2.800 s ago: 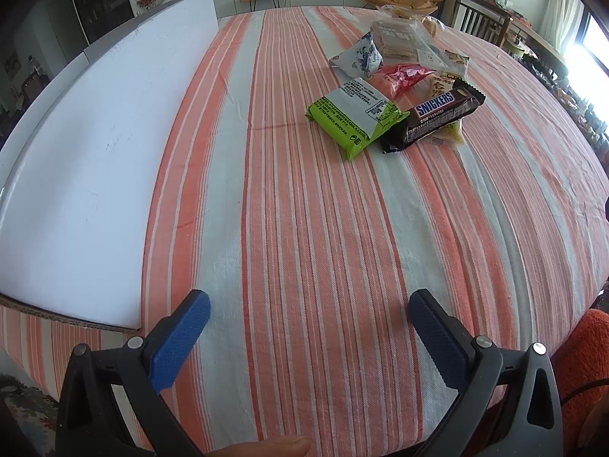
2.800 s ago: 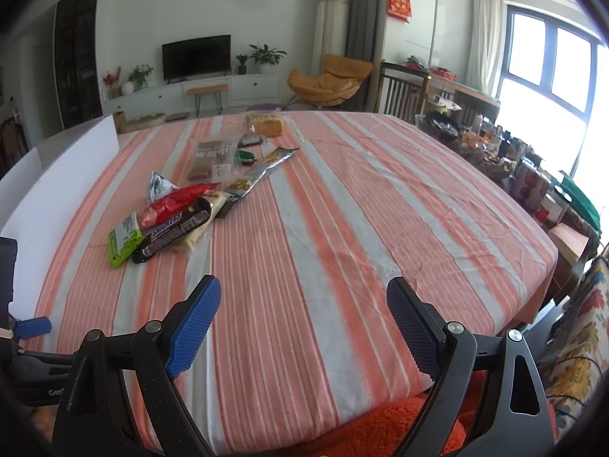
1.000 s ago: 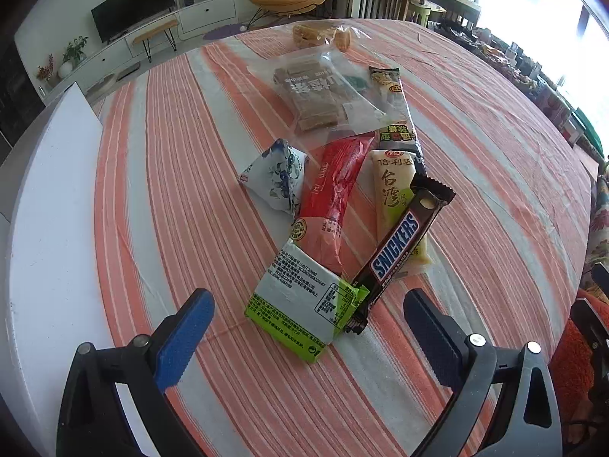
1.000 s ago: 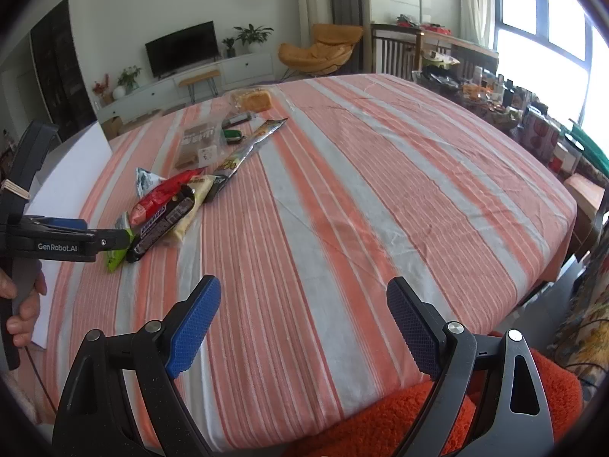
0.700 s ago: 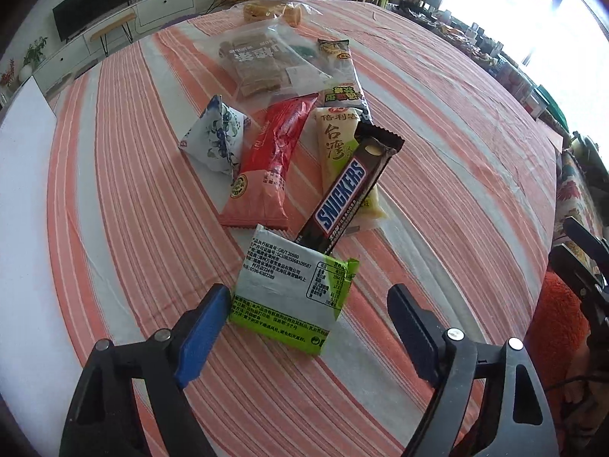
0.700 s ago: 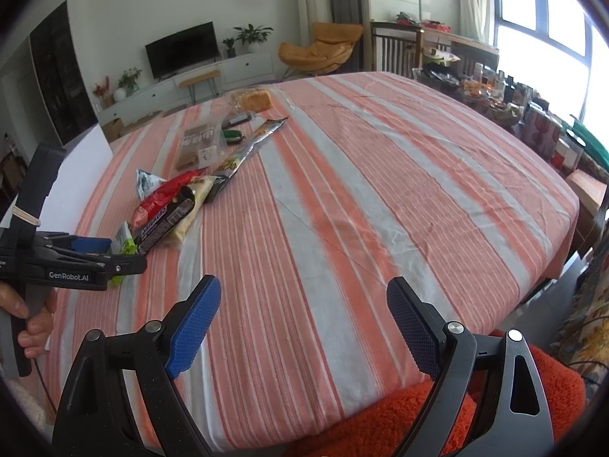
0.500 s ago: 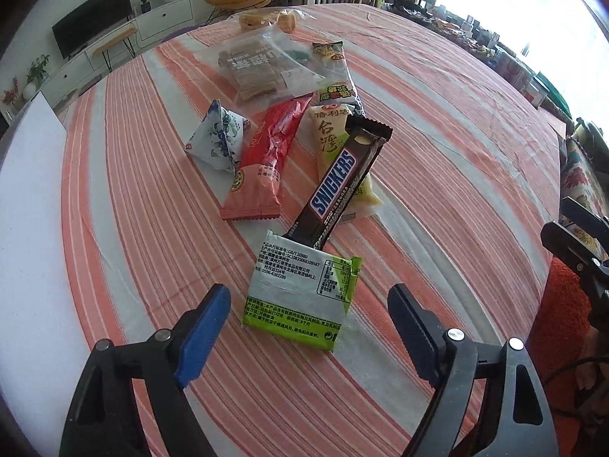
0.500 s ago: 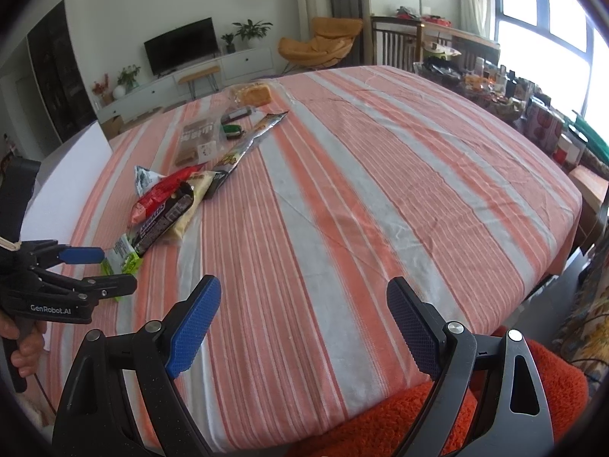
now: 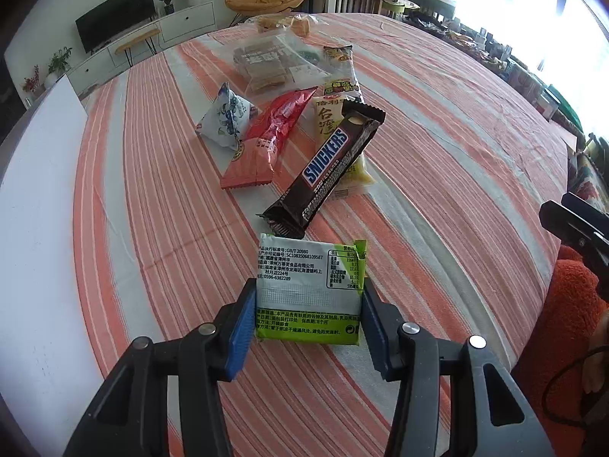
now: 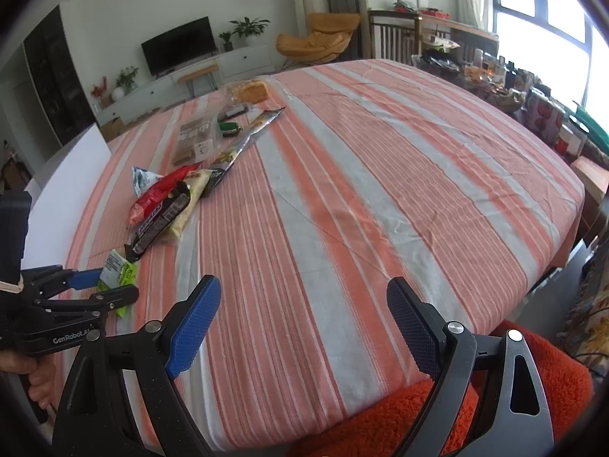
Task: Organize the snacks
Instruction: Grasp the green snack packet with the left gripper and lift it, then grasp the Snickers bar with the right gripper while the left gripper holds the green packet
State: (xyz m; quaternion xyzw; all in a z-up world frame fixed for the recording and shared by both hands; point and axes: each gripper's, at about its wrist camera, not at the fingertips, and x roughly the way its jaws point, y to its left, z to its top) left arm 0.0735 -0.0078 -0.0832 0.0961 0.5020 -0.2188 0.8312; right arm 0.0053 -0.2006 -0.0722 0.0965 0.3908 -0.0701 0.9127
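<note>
closing on the green pack (image 9: 310, 291), the left gripper (image 9: 306, 318) has both blue pads against its sides, on the striped cloth (image 9: 437, 175) just below the snickers bar (image 9: 325, 169). the right gripper (image 10: 300, 325) hangs wide open, empty.

Bright daylight, all coming from the windows (image 10: 540, 11) on the right, which are totally blown out to white in both views. The tablecloth (image 9: 437, 144) is evenly lit, with only soft short shadows under the snacks (image 9: 327, 160). Heavy fisheye: the table bulges like a dome and the corners go black. Left wrist view is sharp enough that you can read the packet print. Right wrist view is slightly soft in the middle of the cloth.
</note>
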